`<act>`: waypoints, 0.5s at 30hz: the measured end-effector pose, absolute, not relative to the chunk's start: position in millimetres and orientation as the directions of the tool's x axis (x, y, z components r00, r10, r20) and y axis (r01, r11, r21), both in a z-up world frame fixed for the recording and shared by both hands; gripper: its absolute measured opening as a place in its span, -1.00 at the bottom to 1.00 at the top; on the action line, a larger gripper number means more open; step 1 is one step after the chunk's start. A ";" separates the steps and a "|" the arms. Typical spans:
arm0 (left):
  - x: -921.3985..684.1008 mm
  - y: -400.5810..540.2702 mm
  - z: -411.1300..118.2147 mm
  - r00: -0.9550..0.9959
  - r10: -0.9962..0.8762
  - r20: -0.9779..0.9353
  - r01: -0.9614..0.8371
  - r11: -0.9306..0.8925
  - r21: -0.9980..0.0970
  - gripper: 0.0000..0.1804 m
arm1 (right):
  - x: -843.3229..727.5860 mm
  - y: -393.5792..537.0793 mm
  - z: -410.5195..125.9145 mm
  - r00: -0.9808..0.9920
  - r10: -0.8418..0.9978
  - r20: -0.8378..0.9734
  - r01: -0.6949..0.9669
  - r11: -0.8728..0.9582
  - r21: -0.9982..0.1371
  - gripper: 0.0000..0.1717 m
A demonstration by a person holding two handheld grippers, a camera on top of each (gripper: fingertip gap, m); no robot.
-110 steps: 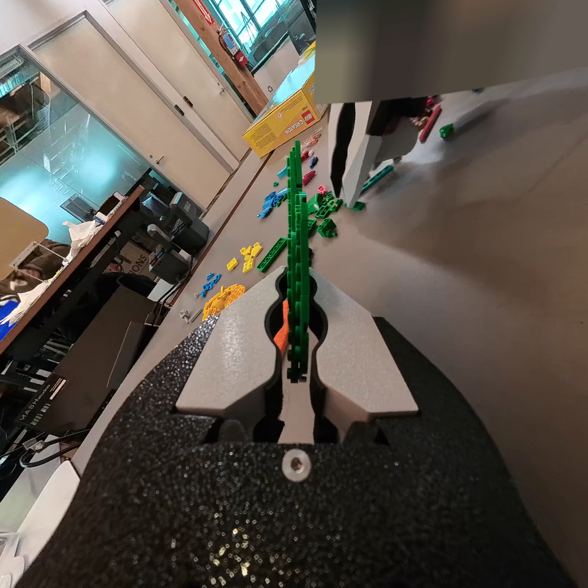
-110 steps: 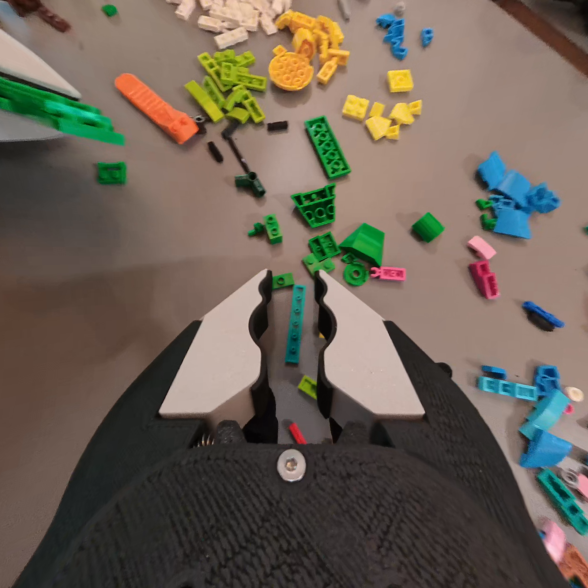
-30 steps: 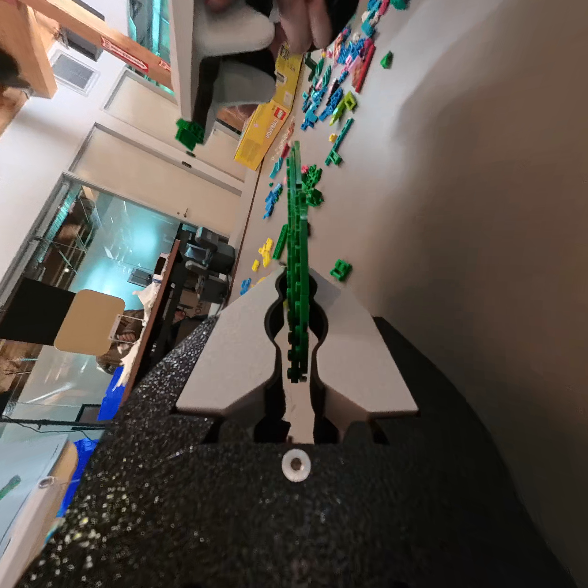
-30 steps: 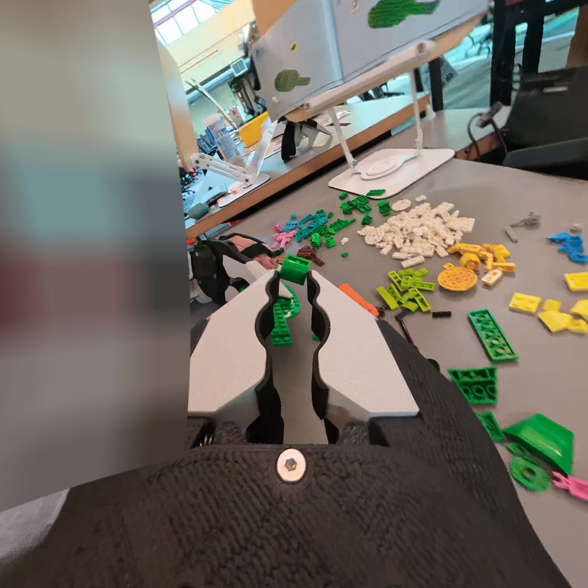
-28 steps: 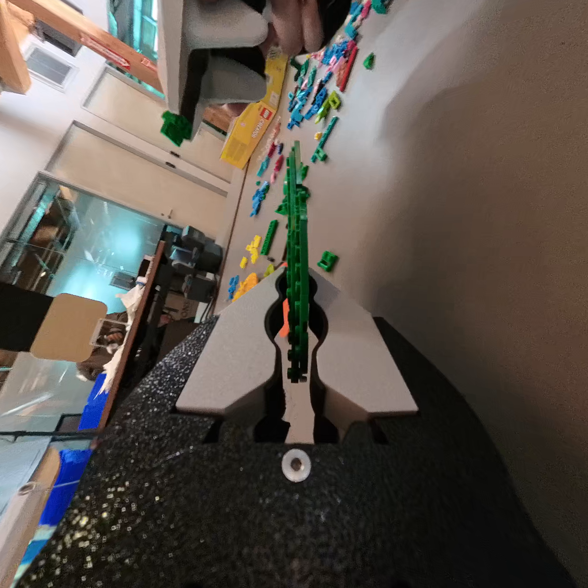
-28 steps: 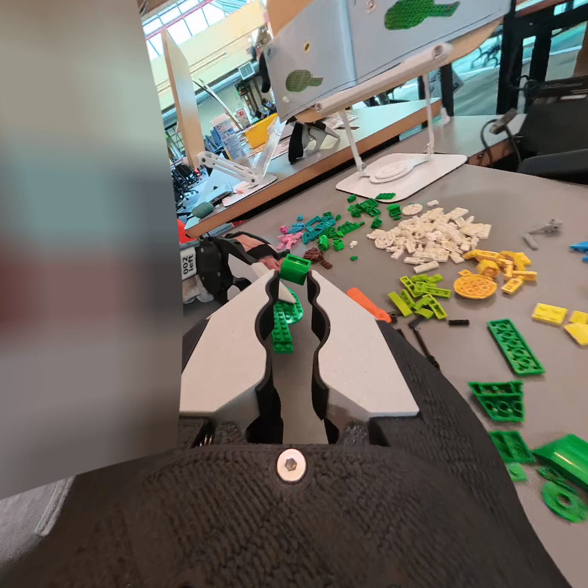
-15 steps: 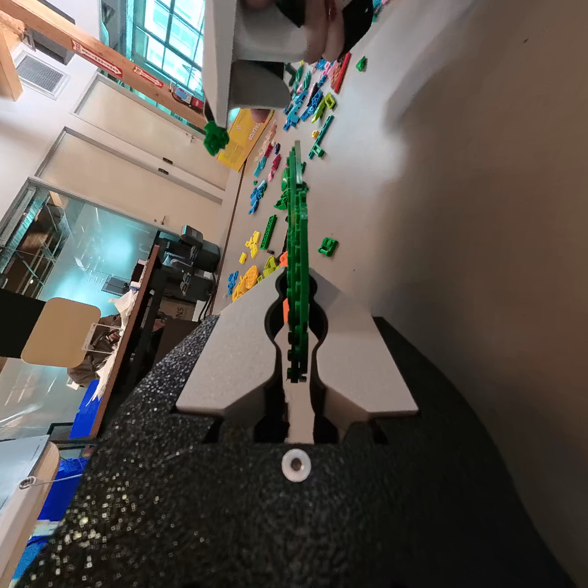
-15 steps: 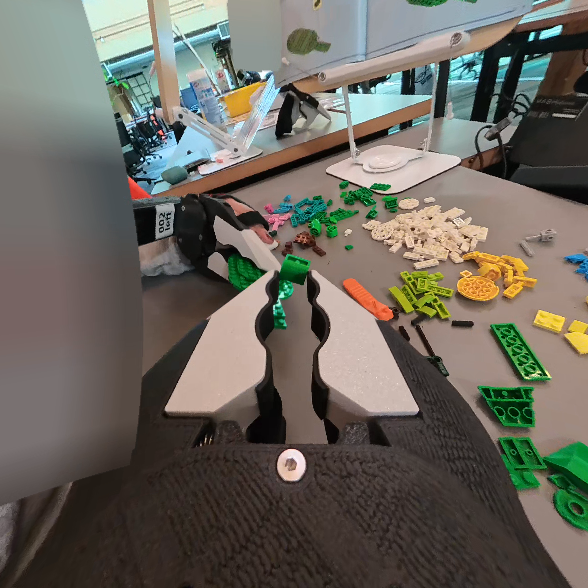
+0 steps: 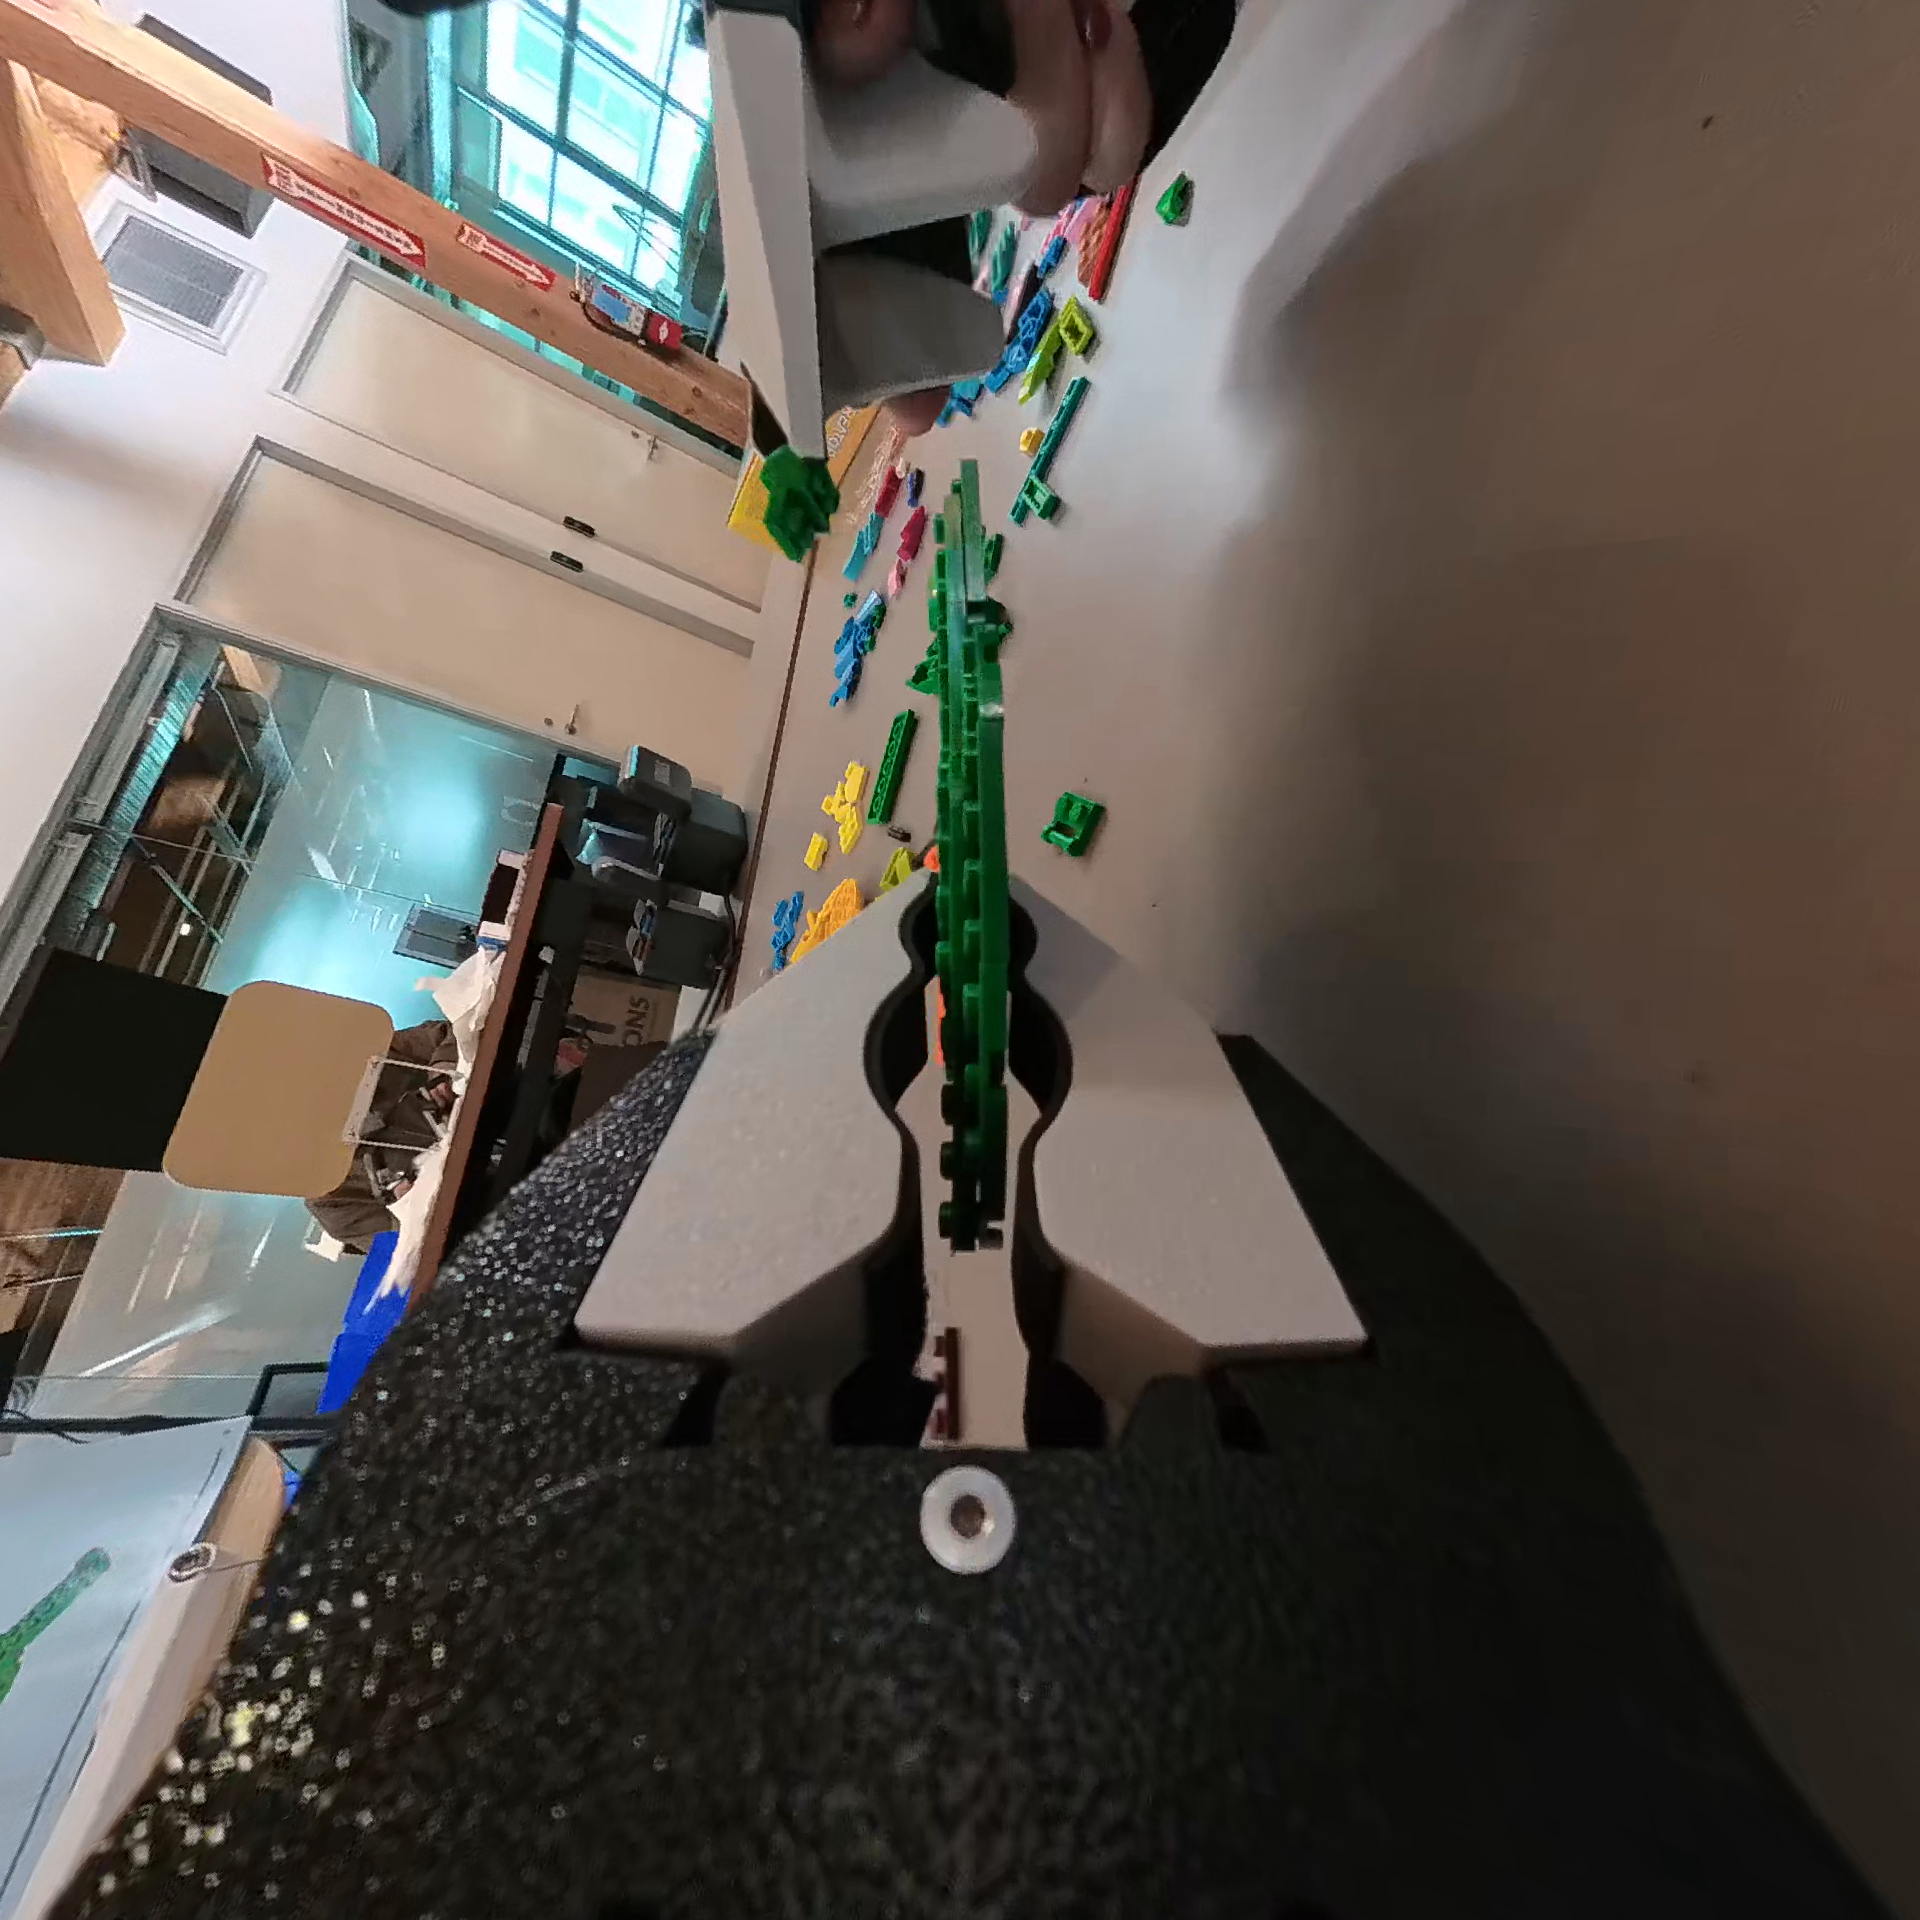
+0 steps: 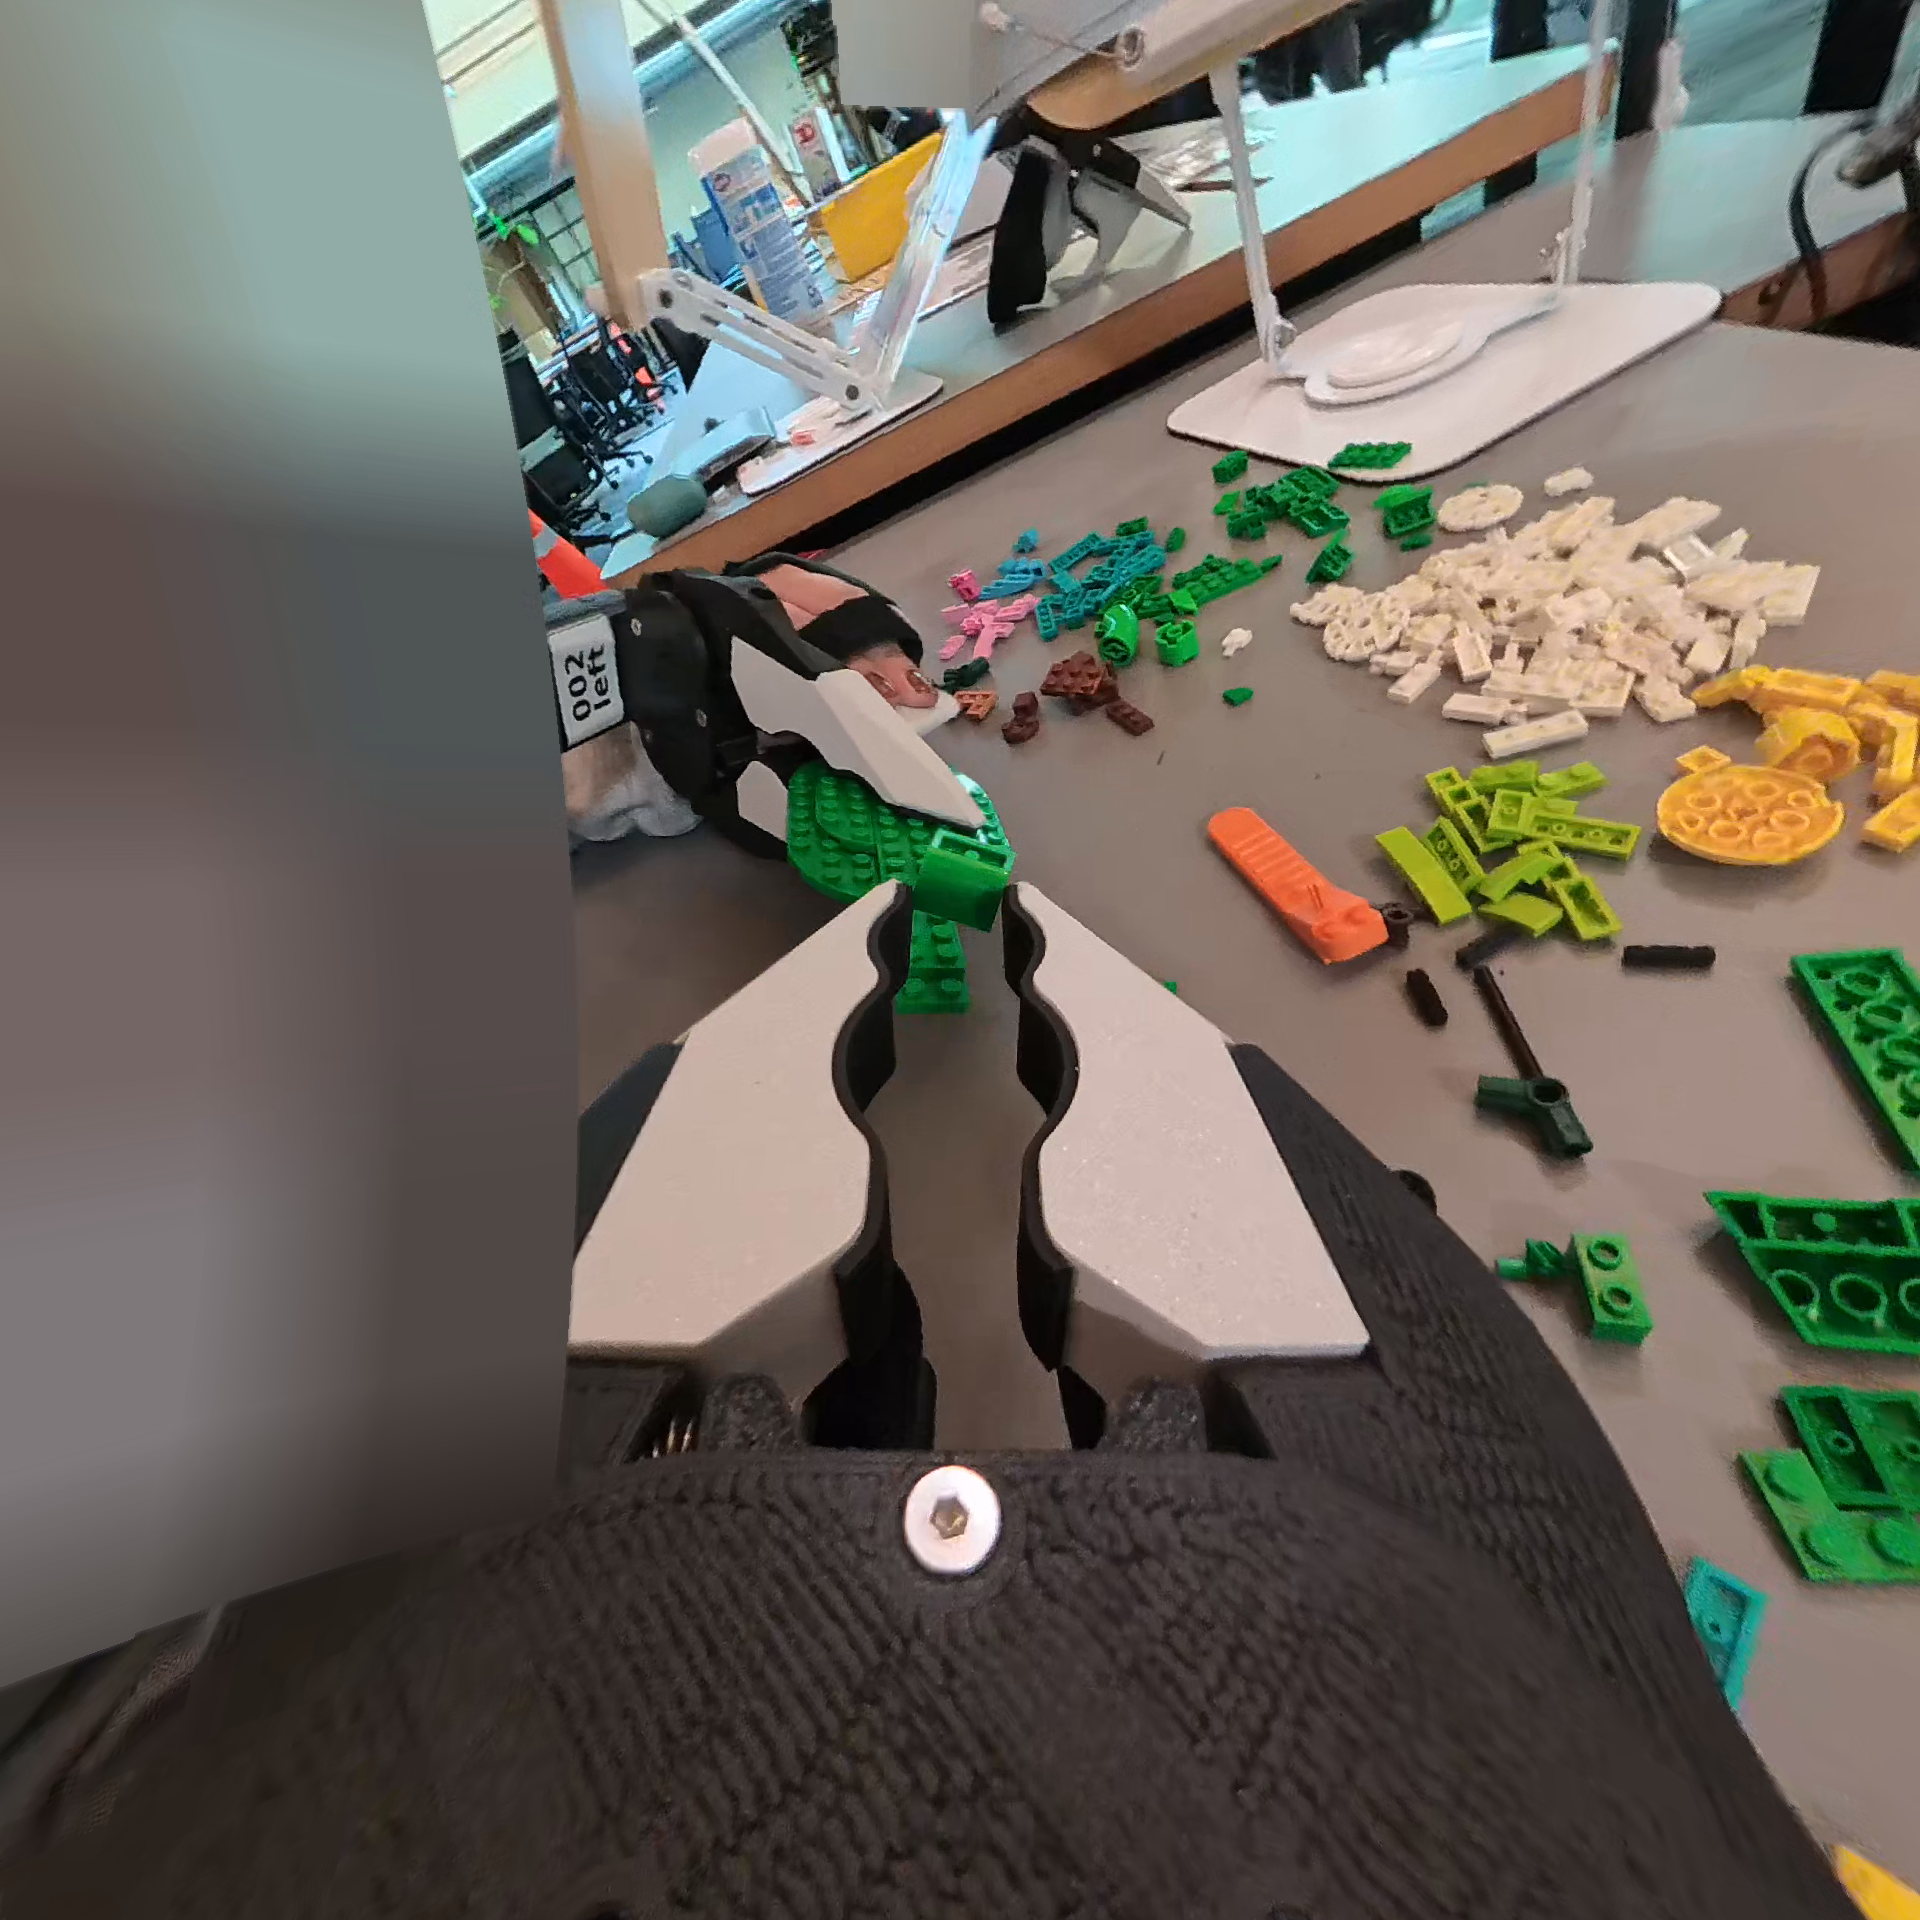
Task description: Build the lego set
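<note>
- Clamping the green plate assembly (image 9: 971, 831) edge-on, the left claw (image 9: 968, 914) kept its studs exposed.
- Right claw (image 10: 951, 899), pinching a small green brick (image 10: 961, 878), hovered just above that assembly, well clear of the counter (image 10: 1195, 935).

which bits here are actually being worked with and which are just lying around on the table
In hand:
- left gripper, shut on the green plate assembly
- right gripper, pinching a small green brick at its tips, right next to that assembly

Lying about:
- orange tool
- white pile
- lime pieces
- yellow round plate
- brown bits
- white stand
</note>
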State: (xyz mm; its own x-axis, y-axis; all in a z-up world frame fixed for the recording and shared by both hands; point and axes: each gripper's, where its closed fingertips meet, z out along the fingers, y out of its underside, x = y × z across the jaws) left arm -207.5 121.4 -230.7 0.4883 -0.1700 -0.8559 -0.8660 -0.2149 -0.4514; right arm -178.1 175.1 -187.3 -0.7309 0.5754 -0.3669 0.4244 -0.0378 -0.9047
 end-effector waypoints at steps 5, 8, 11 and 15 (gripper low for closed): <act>-207.6 121.2 -229.1 0.427 -0.151 -0.892 -0.896 -0.203 -0.395 -0.93 | -170.3 169.6 -188.8 -0.772 0.591 -0.234 0.351 0.091 -0.932 -0.82; -206.3 121.4 -228.3 0.418 -0.147 -0.896 -0.900 -0.197 -0.388 -0.94 | -169.2 168.8 -187.8 -0.772 0.591 -0.232 0.349 0.090 -0.933 -0.82; -207.7 121.2 -228.0 0.420 -0.142 -0.896 -0.899 -0.201 -0.389 -0.94 | -168.7 168.1 -187.5 -0.771 0.589 -0.242 0.354 0.081 -0.932 -0.82; -209.3 120.5 -229.2 0.418 -0.151 -0.896 -0.899 -0.210 -0.385 -0.94 | -179.7 170.4 -186.1 -0.758 0.648 -0.081 0.232 0.151 -0.961 -0.82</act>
State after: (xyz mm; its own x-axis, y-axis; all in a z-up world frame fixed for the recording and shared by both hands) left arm -209.3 120.5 -229.2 0.4183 -0.1509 -0.8957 -0.8990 -0.2096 -0.3845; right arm -179.7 170.4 -186.1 -0.7575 0.6478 -0.0810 0.2323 0.1515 -0.9608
